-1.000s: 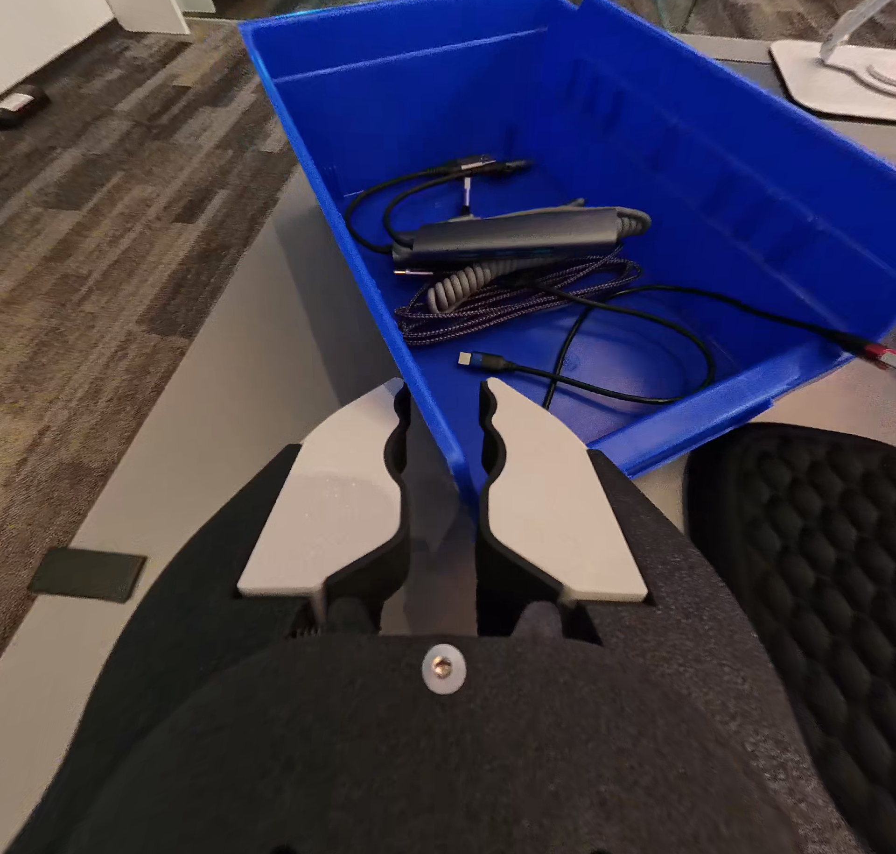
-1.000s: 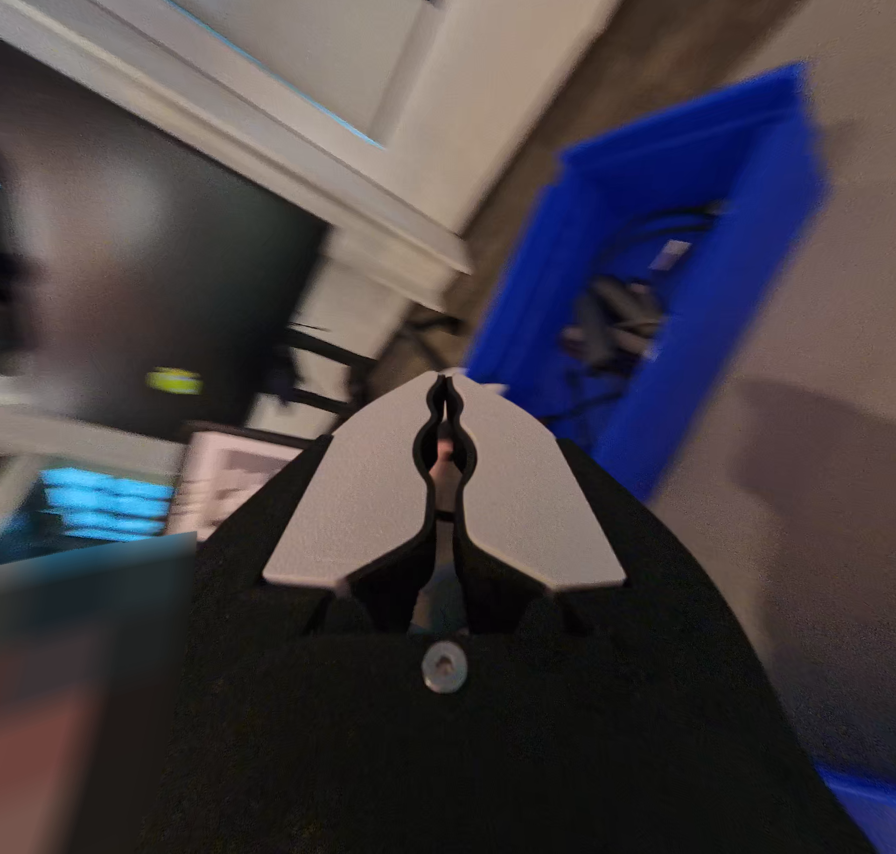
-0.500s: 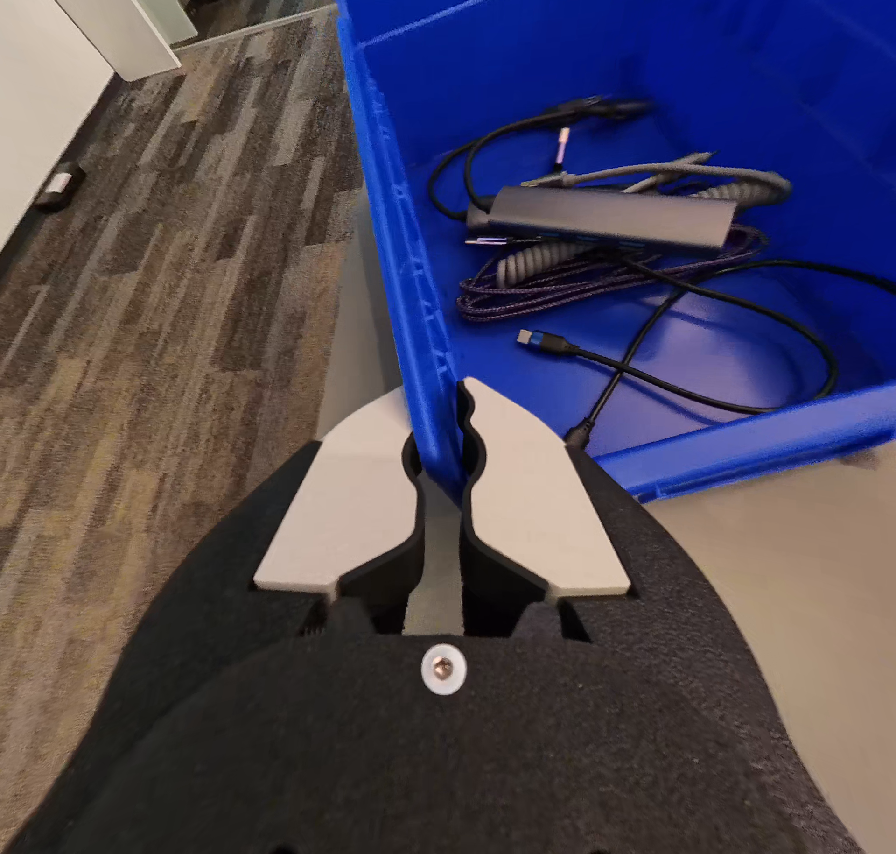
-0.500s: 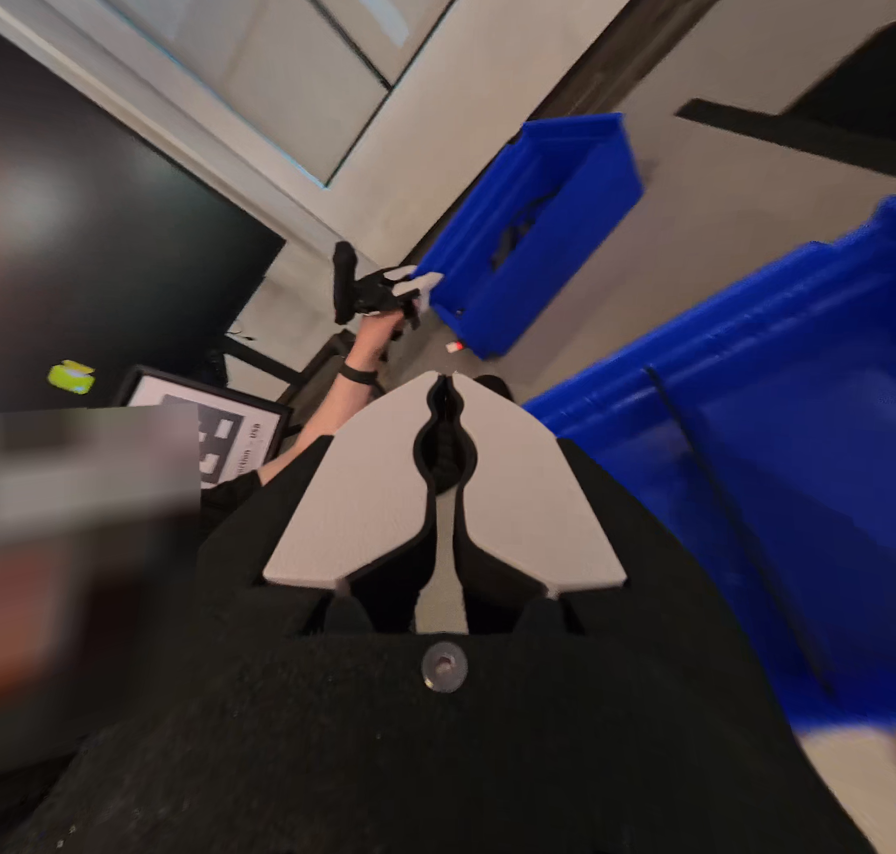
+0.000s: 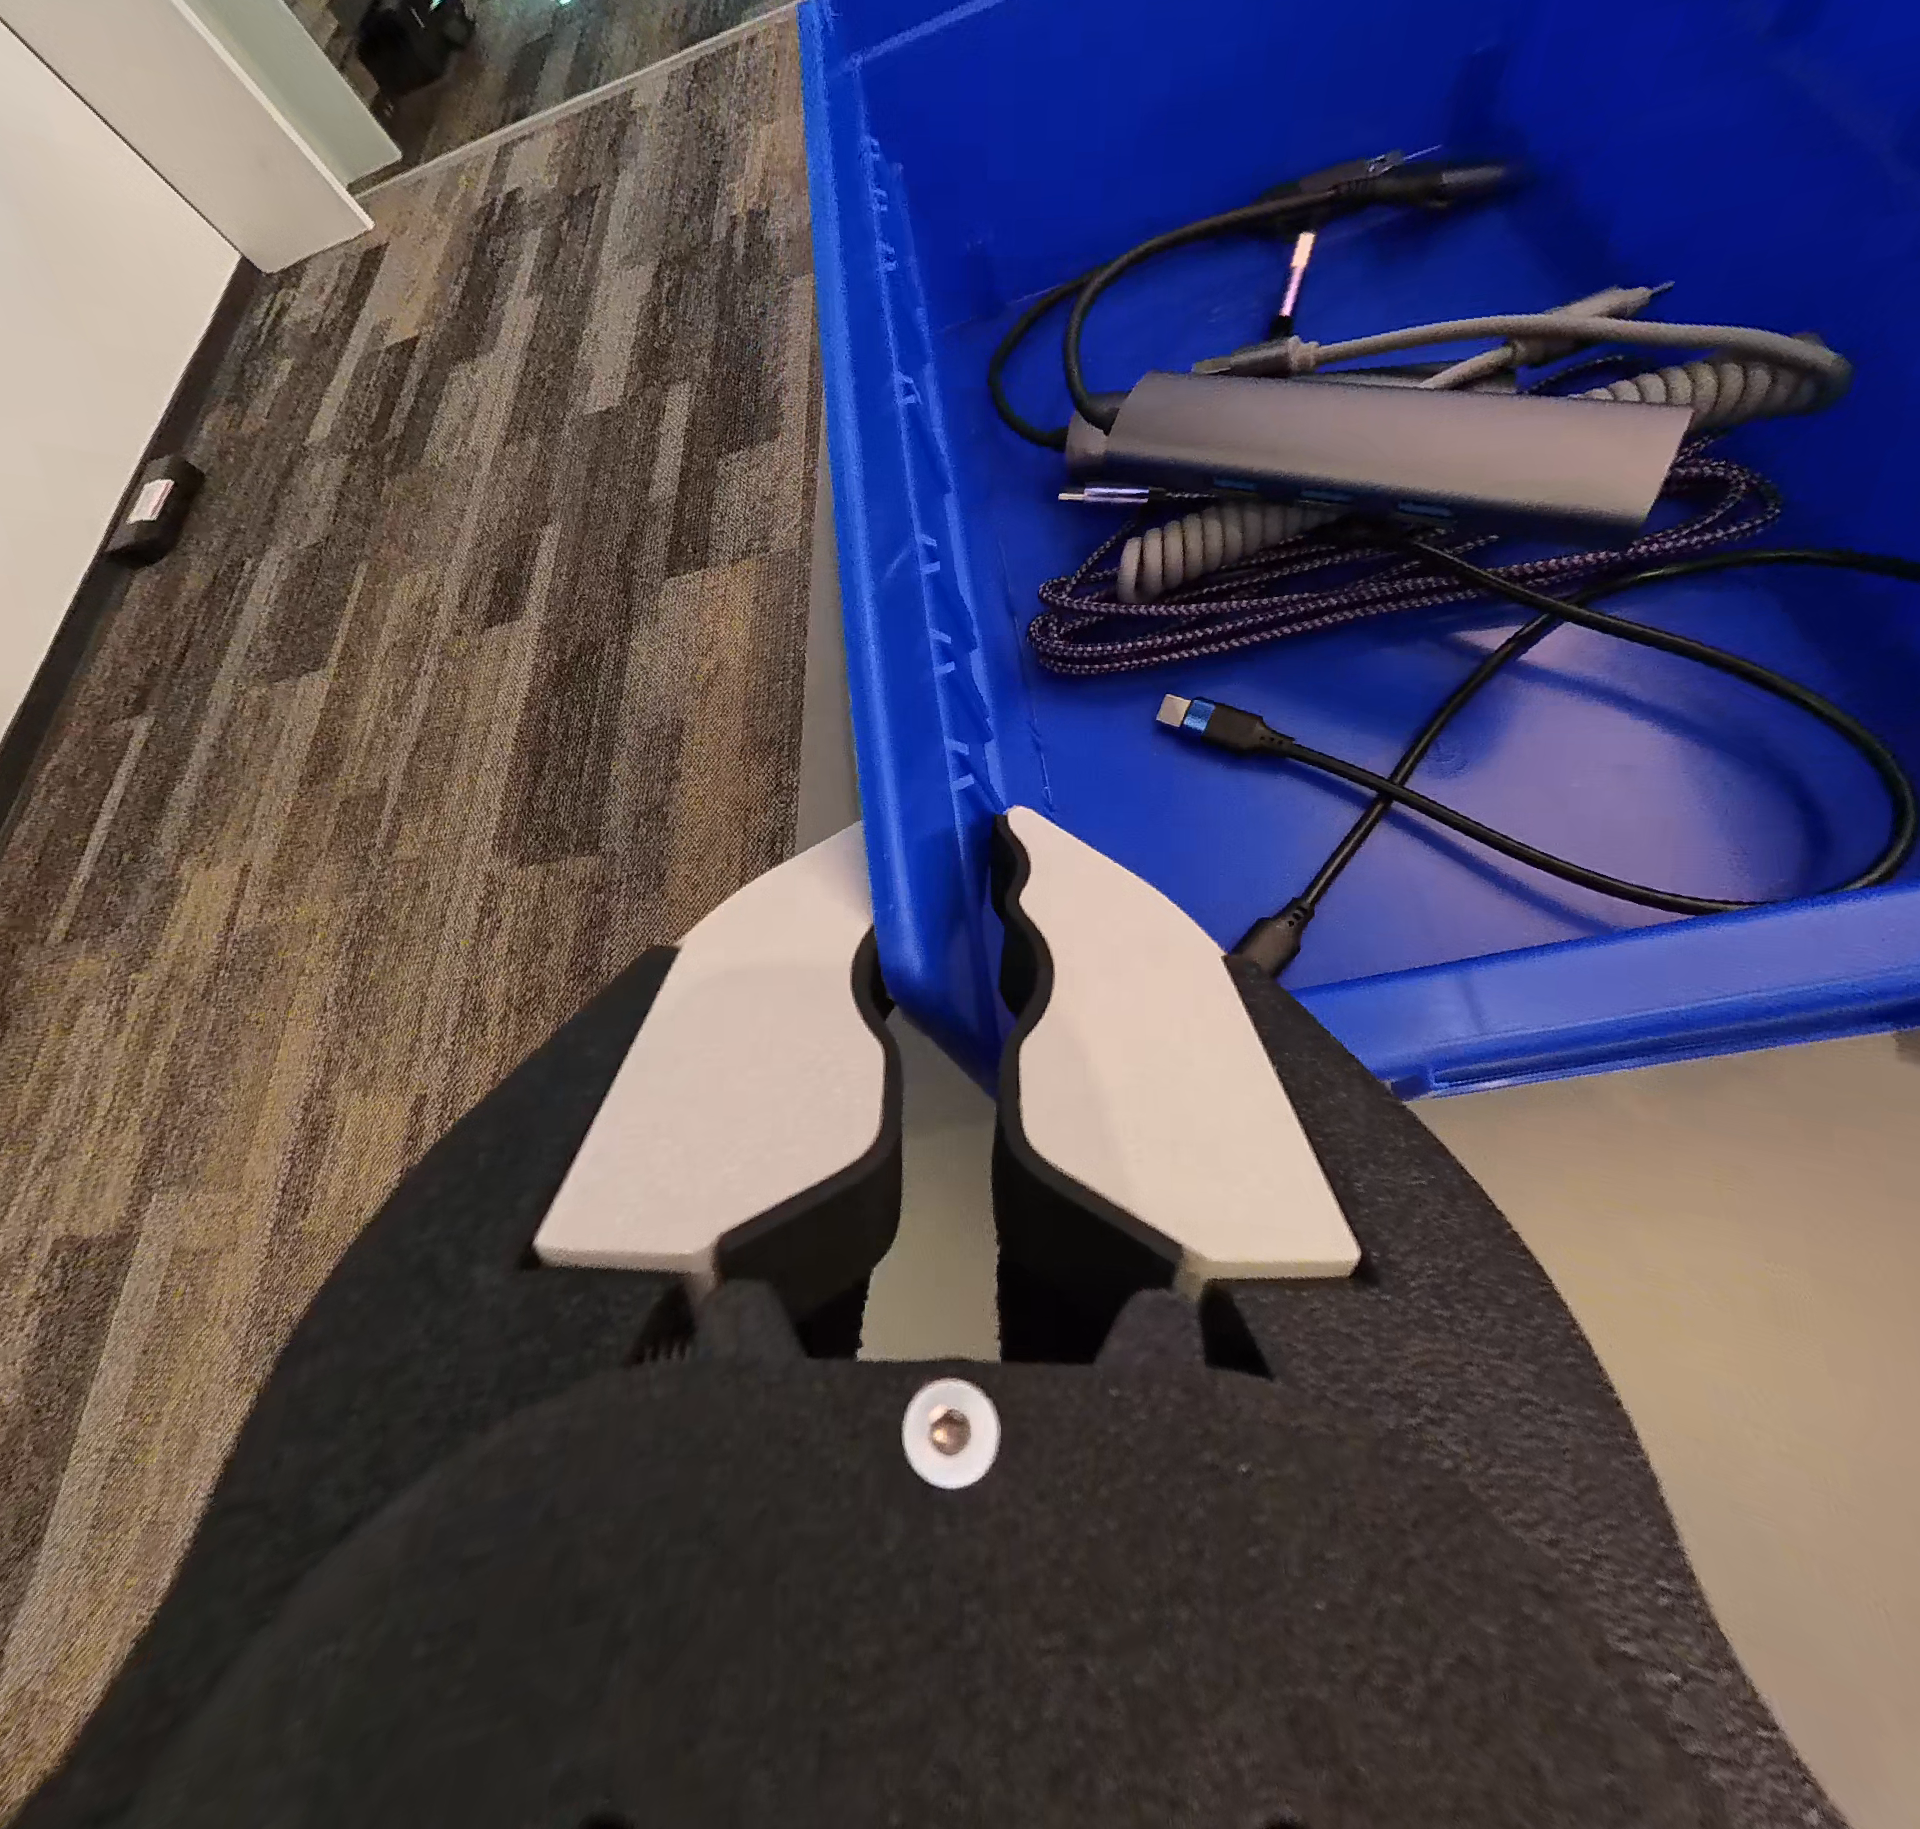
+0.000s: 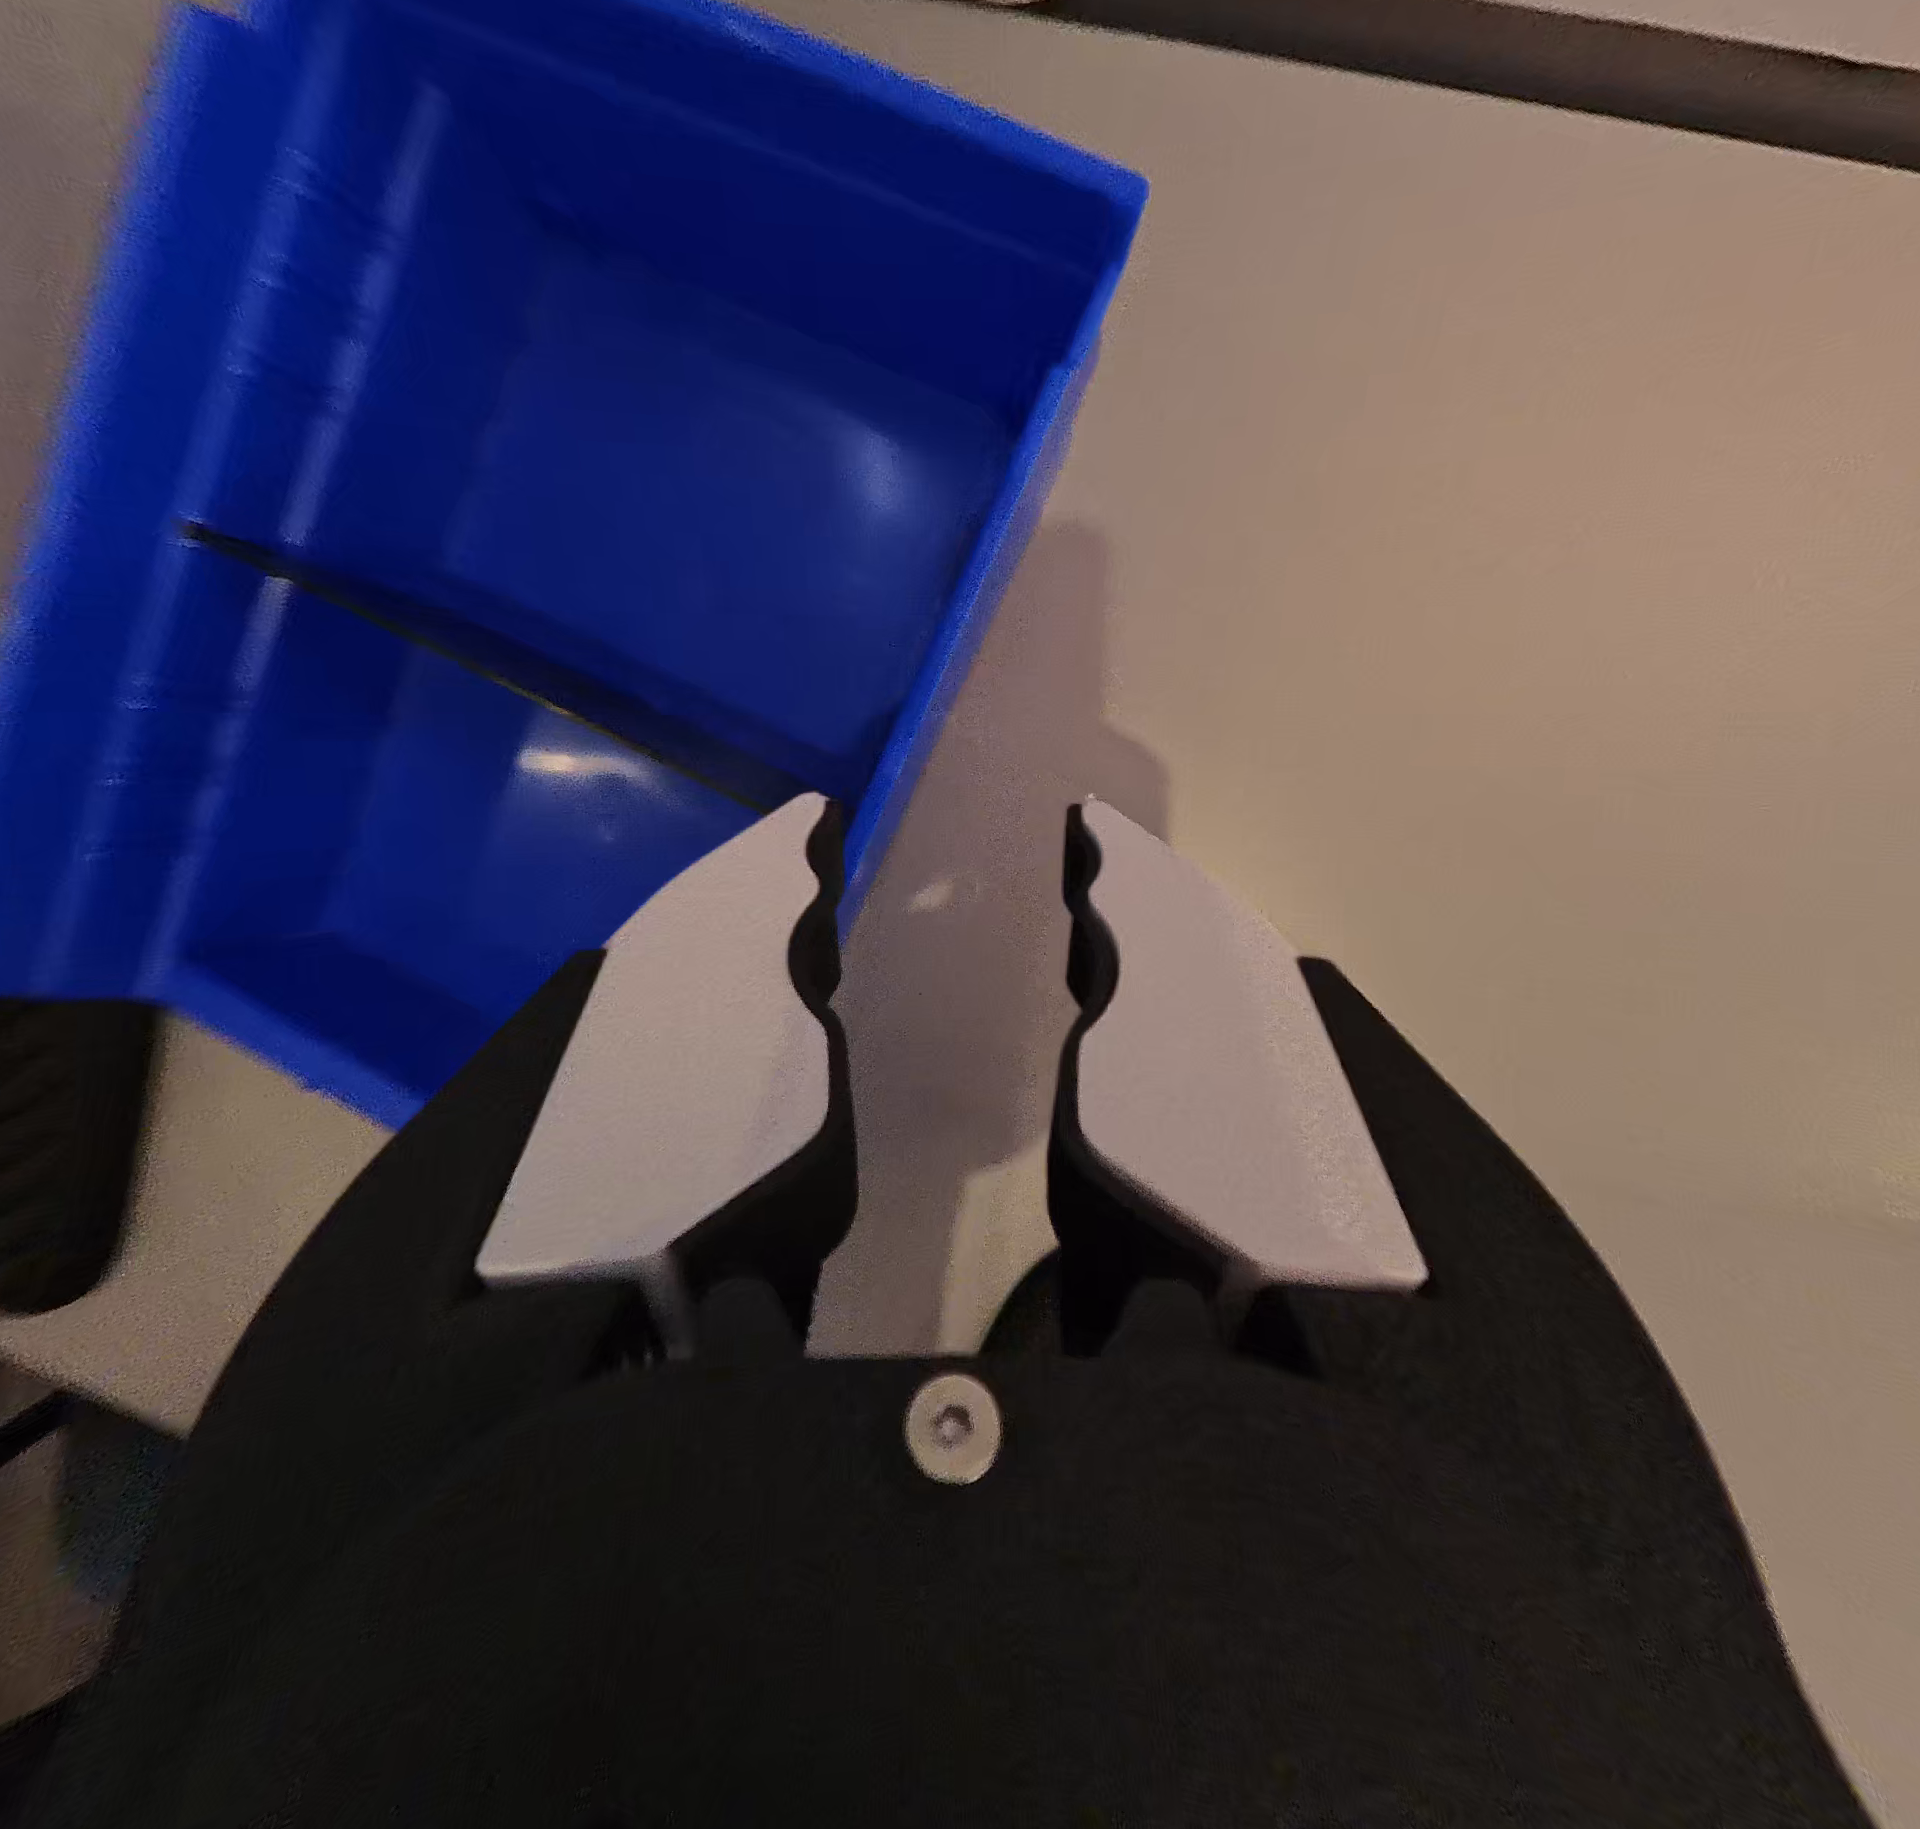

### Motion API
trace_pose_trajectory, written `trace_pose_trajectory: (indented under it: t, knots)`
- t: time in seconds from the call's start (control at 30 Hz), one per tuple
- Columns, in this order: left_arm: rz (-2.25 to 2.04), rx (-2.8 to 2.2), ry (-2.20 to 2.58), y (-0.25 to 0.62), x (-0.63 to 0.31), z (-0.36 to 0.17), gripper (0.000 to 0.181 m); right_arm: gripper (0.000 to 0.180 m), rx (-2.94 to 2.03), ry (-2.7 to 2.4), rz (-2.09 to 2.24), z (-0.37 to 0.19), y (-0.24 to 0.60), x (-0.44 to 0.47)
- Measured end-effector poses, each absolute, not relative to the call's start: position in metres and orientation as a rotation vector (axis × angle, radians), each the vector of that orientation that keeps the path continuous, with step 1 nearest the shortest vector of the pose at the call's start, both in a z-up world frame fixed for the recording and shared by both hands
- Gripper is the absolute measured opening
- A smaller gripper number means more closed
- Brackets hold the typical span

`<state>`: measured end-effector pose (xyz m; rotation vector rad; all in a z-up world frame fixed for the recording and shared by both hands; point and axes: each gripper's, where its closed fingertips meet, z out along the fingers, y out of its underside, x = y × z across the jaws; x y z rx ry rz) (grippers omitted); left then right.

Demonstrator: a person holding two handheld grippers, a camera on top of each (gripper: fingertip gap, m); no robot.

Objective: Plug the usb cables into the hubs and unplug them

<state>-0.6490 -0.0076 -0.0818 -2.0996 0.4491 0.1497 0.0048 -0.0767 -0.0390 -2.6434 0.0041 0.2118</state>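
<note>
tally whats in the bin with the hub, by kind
hub: 1
grey coiled cable: 1
purple braided cable: 1
black cable, blue plug: 1
black cable at back: 1 (maybe the hub's lead)
total: 5

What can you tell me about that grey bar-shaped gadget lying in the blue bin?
The hub is a slim grey bar, metallic-looking, with blue ports along its near edge. It lies flat in the bin atop a grey coiled cable and a purple braided cable. Neither gripper touches it.
</note>
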Motion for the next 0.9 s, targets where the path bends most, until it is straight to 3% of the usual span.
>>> trace_pose_trajectory:
  t: [0.13, 0.4, 0.9]
  knots:
    - [0.137, -2.097, 0.454, -0.006, -0.649, -0.082, 0.013, 0.052, -2.717, 0.027, 0.085, -0.069, -0.069, -0.006]
    - [0.054, -2.091, 0.434, -0.008, -0.646, -0.083, 0.008, 0.009, -2.778, 0.073, 0.019, -0.103, -0.058, -0.015]
    - [-0.053, -2.146, 0.428, -0.008, -0.657, -0.084, 0.006, 0.004, -2.832, 0.053, 0.108, -0.102, -0.074, 0.037]
